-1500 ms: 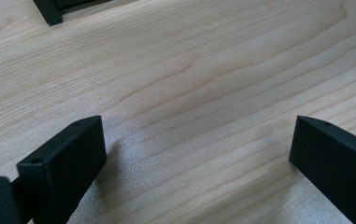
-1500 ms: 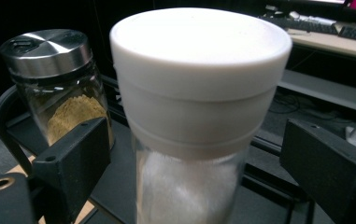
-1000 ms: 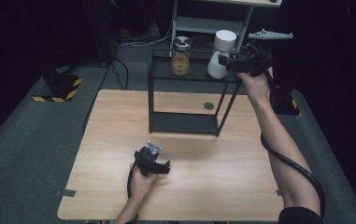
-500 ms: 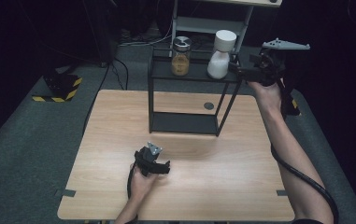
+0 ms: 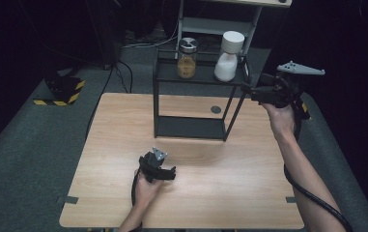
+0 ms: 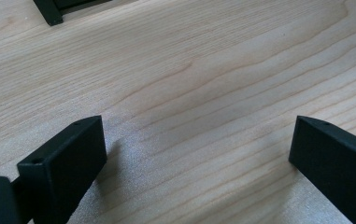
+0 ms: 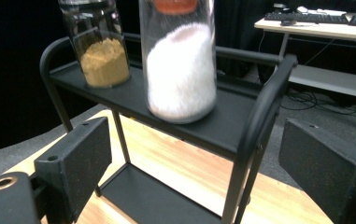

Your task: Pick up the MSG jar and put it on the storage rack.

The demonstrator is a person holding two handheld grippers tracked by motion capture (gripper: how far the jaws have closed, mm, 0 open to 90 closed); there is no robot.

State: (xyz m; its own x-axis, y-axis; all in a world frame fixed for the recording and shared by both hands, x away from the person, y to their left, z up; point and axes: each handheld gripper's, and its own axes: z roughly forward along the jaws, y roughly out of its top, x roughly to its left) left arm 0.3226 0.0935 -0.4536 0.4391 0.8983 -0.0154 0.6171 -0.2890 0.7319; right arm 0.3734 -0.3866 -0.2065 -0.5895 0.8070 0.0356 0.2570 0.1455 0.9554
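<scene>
- Since the earlier frames, the right gripper [image 5: 247, 90] has drawn back from the white jar [image 5: 228, 56] and come lower; it is now off the right end of the black rack [image 5: 197, 75], level with the top shelf.
- Its jaws have just been closing a little, yet they stand wide apart in the right gripper view, with nothing between the pads.
- In that view the white jar [image 7: 179, 60] stands upright on the top shelf, near the shelf's right end, behind the rack's curved end rail [image 7: 264, 107]. It is glass, filled with white powder.
- A 2nd jar, the brown-powder jar [image 5: 187, 59], stands upright on the same shelf toward the left end, apart from the white one.
- The rack stands near the far edge of the wooden table [image 5: 123, 125], about midway along it, and its bottom shelf is bare.
- The left gripper [image 5: 171, 175] has kept its place near the table's front edge, left of centre, resting on or just over the wood.
- In the left gripper view its jaws are spread wide over bare wood grain, gripping nothing; 1 foot of the rack [image 6: 49, 11] shows at the top left.
- A small dark round spot [image 5: 215, 109] sits on the table, under the rack's right side.
</scene>
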